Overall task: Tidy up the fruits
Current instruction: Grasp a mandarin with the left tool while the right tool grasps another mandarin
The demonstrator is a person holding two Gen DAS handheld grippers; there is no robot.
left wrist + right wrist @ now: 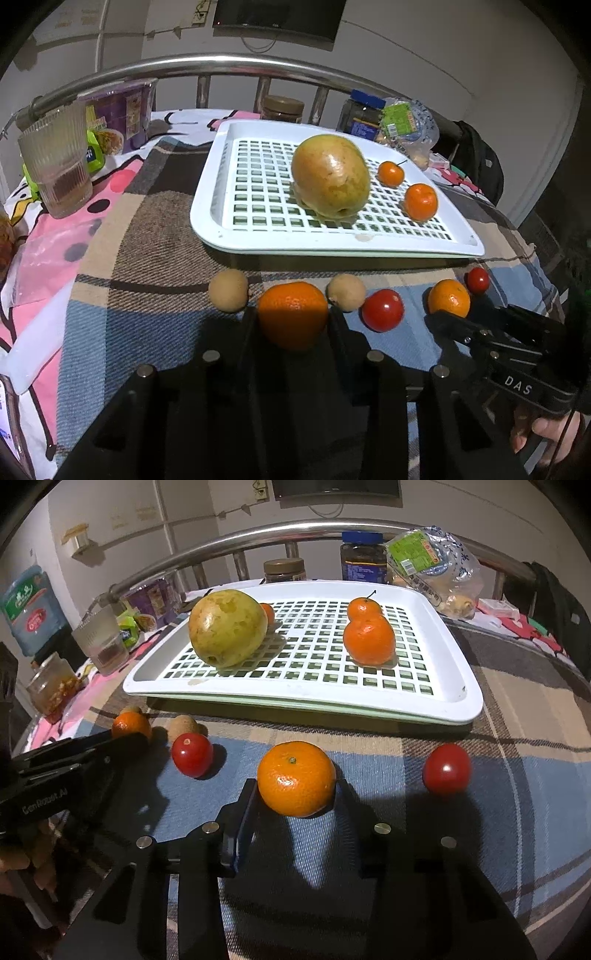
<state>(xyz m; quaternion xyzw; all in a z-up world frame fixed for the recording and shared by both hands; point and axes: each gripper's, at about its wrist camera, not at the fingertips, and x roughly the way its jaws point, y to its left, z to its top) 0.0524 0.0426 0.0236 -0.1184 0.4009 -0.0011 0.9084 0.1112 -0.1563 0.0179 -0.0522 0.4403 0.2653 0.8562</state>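
Plaid cloth [155, 236] over the worktop, white slotted tray [207, 206] at the far side, already carrying a big pear [330, 175], a stemmed little mandarin [390, 173] and a rounder one [420, 201].

Down front, left tongs [291, 314] straddling the near mandarin [291, 299], fingers right up against both flanks. Clenched or merely bracketing? Cannot tell. Same on the other side: right tongs [297, 786] astride a second mandarin [295, 771], grip or no grip impossible to call. Both fruits down on the cloth, near the tray's front rim.

Best played gently here: squeeze across the widest part, just enough to hold, since round soft fruit probably rolls or pops forward. Straight up first to clear the rim, then over to the open grid beside the other mandarins, well clear of the pear. Careful of the neighbours too: two small brown fruits [228, 290] close by the left tongs, a tomato [382, 310] between the two grabs, another tomato [447, 770] out to the right.

Behind it all, a steel rail [221, 61], two jars [282, 109], a ribbed glass [55, 162], a bag of snacks [436, 565], plain wall beyond.
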